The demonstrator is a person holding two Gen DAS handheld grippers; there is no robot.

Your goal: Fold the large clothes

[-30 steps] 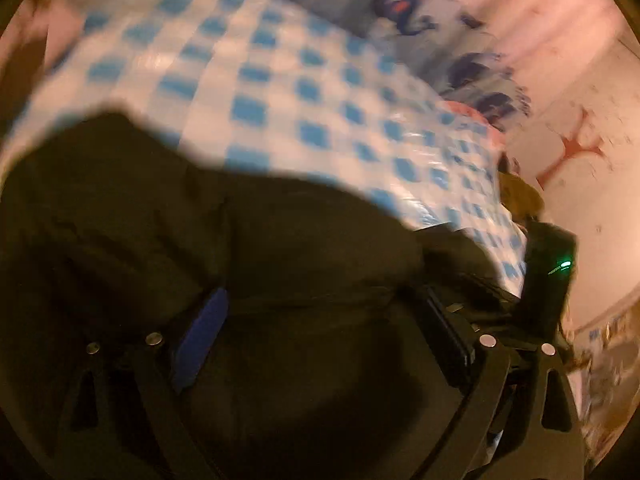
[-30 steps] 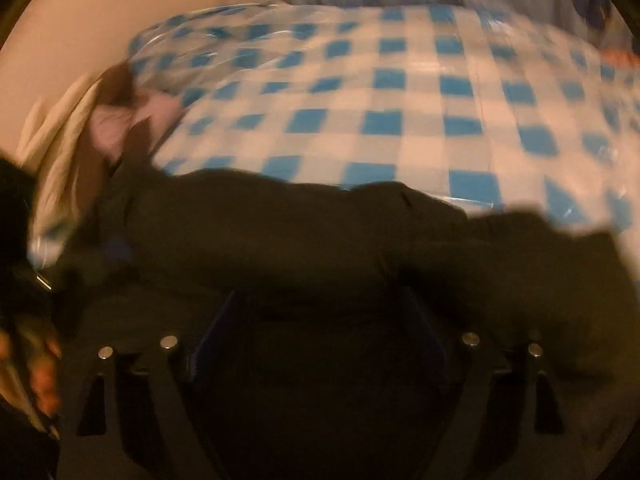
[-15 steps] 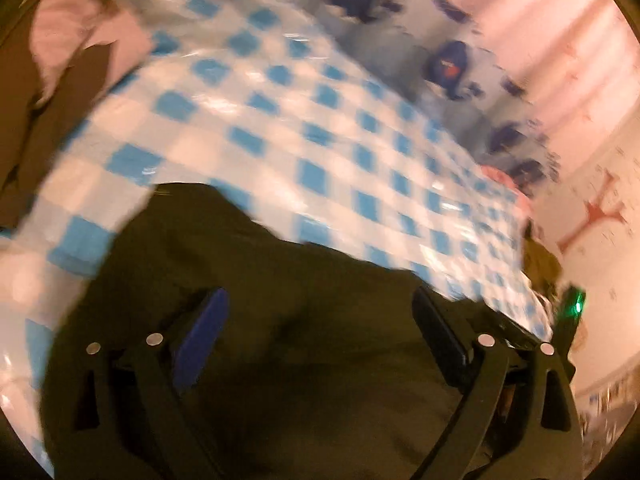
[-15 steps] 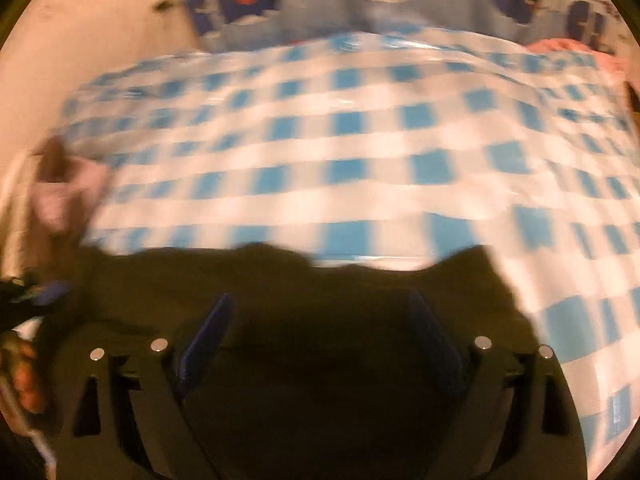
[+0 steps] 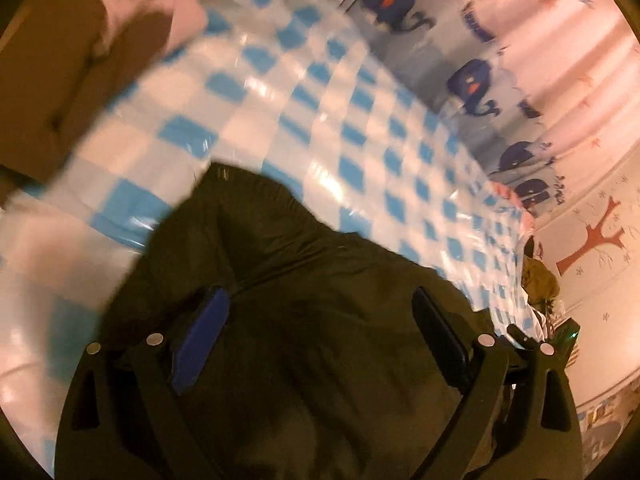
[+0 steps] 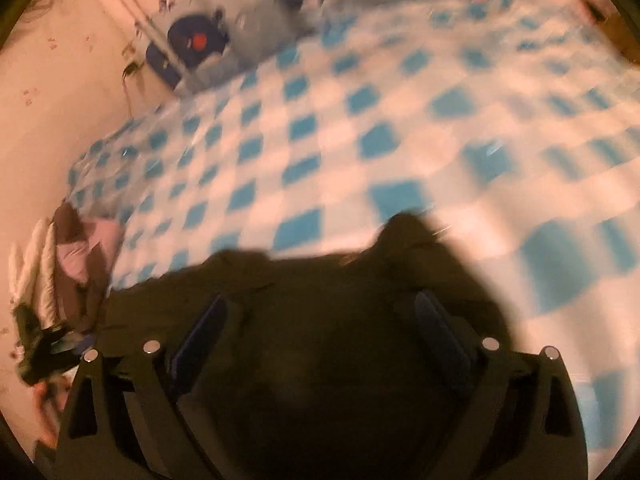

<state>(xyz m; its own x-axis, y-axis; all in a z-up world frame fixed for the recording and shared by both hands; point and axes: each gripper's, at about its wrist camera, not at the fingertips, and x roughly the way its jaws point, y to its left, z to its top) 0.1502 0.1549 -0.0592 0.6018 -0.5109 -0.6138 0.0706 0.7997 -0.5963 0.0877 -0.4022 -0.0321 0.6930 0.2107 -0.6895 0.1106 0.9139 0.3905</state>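
A large dark garment point(image 5: 248, 216) lies bunched on the blue-and-white checked bed cover point(image 5: 320, 120). My left gripper point(image 5: 318, 296) hovers over it with its fingers spread wide, and the cloth lies loose under and between them. In the right wrist view the same dark garment point(image 6: 400, 248) fills the lower half, with one corner poking up onto the checked cover point(image 6: 360, 140). My right gripper point(image 6: 320, 302) is over it. Its jaws are opening, the cloth lies between them, and the pads do not press on it. Both views are blurred by motion.
A pile of pink and brown clothes point(image 5: 132, 12) lies at the bed's far left corner, seen also as the pile point(image 6: 80, 256). A whale-print fabric point(image 5: 472, 80) hangs behind the bed. A wall with a tree sticker point(image 5: 596, 240) is on the right.
Both views have swung and rolled, and more checked cover shows. The dark garment now sits lower and more bunched in both views. The right fingers stand slightly wider apart.
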